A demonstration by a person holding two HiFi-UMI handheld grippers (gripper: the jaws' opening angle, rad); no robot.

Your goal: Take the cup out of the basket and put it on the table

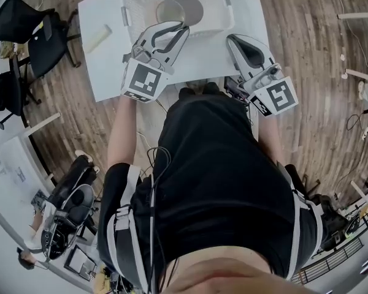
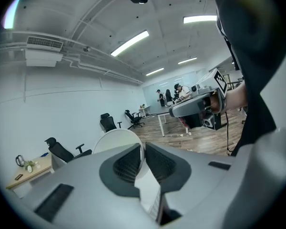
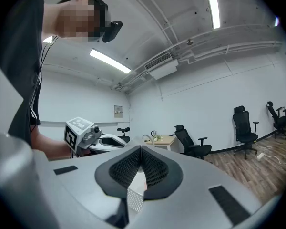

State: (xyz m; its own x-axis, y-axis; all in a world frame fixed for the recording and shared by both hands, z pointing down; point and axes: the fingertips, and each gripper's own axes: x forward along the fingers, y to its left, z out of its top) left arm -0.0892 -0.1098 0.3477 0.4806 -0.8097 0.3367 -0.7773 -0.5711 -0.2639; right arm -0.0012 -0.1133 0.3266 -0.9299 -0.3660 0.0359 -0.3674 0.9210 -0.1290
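Your left gripper (image 1: 173,28) clamps the rim of the cup (image 1: 183,9), which hangs over the basket (image 1: 134,0) at the head view's top centre. Your right gripper (image 1: 233,40), lower right of the basket above the table (image 1: 107,63), has its jaws pressed together on nothing.

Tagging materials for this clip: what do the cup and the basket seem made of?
Pale grey cup with loop handle: smooth, dull sheen, probably metal or enamel; cannot be sure. White rectangular basket: likely moulded plastic, judging by fine lattice walls and matte finish.
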